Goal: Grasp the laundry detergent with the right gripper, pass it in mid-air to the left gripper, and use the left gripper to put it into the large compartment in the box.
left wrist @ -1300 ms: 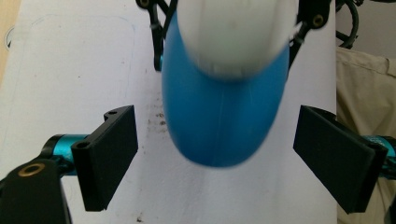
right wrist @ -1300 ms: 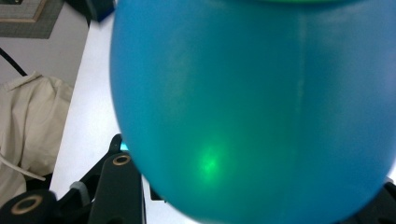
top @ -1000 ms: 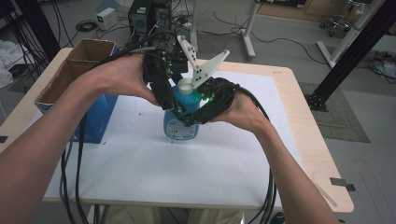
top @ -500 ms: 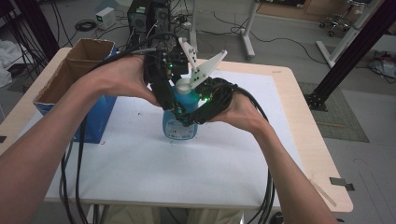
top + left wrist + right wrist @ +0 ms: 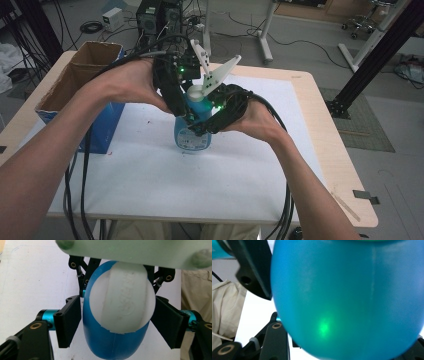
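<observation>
High view: table [image 5: 150, 185] is bearing a cardboard box [image 5: 75, 90] at its left and, mid-table, an upright blue bottle [image 5: 191, 137]. Right gripper [image 5: 205, 125] is clamping the bottle's body. Left gripper [image 5: 182, 107] is sitting over the white cap [image 5: 122, 305], its jaws having just been closing, pads flanking the bottle top, the left one just touching, the right one narrowly apart.

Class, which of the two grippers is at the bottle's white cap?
The left gripper: its fingers have just been closing with the white cap between them. The right gripper clamps the bottle by its blue body, lower down.
</observation>
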Demonstrator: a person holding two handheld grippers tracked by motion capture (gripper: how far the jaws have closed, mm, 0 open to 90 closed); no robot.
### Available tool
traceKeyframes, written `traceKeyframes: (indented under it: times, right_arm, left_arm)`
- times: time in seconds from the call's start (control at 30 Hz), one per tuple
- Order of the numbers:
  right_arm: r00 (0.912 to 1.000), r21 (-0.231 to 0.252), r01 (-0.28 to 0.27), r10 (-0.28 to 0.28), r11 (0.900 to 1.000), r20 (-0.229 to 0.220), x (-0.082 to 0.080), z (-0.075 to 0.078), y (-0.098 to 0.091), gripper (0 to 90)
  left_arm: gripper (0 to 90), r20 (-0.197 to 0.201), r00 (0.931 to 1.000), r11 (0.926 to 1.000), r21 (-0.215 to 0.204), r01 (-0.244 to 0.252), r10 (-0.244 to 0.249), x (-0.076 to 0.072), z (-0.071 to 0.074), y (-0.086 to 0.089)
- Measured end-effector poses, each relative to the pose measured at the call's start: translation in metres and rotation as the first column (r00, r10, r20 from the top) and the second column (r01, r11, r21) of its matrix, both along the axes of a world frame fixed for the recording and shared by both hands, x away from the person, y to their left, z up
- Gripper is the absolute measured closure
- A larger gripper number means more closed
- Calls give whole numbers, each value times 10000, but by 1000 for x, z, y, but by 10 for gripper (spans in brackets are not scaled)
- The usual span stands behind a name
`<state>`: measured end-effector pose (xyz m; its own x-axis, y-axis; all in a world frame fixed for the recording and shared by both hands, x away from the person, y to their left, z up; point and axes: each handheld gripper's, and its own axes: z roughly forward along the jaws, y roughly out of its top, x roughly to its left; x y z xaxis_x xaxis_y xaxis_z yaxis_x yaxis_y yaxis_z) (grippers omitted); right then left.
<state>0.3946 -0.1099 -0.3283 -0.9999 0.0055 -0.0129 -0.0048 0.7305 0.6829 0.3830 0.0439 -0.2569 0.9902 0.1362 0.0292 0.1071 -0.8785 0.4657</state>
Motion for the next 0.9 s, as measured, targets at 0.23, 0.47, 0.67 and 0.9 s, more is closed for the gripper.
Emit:
traceKeyframes:
  times: [0.23, 0.47, 0.67, 0.9]
  right_arm:
    - [9999, 6, -46, 46, 10000, 89, 1, -1, 1, 473]
    - [10000, -29, 24, -24, 10000, 52, 1, -1, 0, 473]
    - [10000, -35, 0, 0, 10000, 59, 0, -1, 0, 473]
    - [9999, -64, -66, 67, 10000, 99, 0, -2, 2, 473]
  left_arm:
    - [296, 12, 10000, 10000, 39, 34, -34, 0, -1, -1]
    - [313, -6, 10000, 9999, 116, 88, -88, 1, -1, -2]
    - [324, 1, 9999, 9997, 211, 102, -102, 1, -1, -2]
    - [348, 88, 9999, 9998, 168, 84, -85, 0, -2, -2]
